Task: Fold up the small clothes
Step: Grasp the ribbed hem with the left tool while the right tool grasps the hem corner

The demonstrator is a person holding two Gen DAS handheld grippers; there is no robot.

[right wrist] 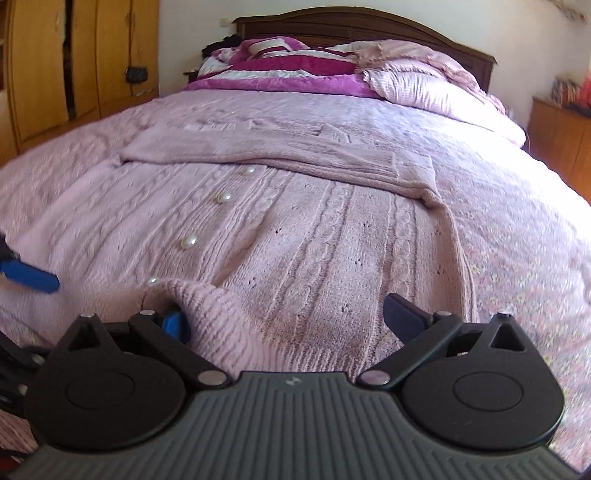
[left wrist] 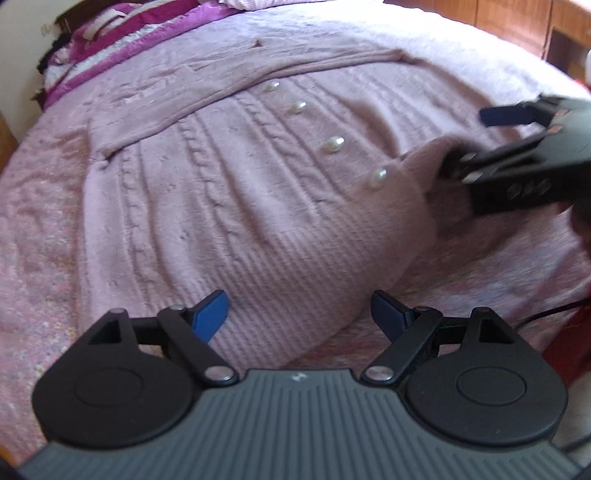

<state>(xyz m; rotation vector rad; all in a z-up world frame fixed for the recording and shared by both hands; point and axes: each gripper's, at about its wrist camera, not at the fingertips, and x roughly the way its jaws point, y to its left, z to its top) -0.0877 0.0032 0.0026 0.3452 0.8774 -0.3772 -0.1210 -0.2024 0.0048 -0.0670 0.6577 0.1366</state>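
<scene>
A pale pink cable-knit cardigan (left wrist: 221,192) with pearl buttons (left wrist: 332,144) lies flat on the bed, sleeves folded across its top. It also shows in the right wrist view (right wrist: 314,240). My left gripper (left wrist: 299,314) is open, just above the ribbed hem, holding nothing. My right gripper (right wrist: 291,321) is open, fingers spread over the hem's other side; a raised fold of hem (right wrist: 221,314) bunches against its left finger (right wrist: 175,325). The right gripper also appears in the left wrist view (left wrist: 476,144), next to that lifted hem corner (left wrist: 417,173).
A pink patterned bedspread (right wrist: 535,258) covers the bed. Magenta and pink pillows and blankets (right wrist: 295,70) are piled at the dark headboard (right wrist: 351,22). Wooden wardrobes (right wrist: 55,66) stand left, a wooden nightstand (right wrist: 557,136) right. A cable (left wrist: 546,314) runs off the bed edge.
</scene>
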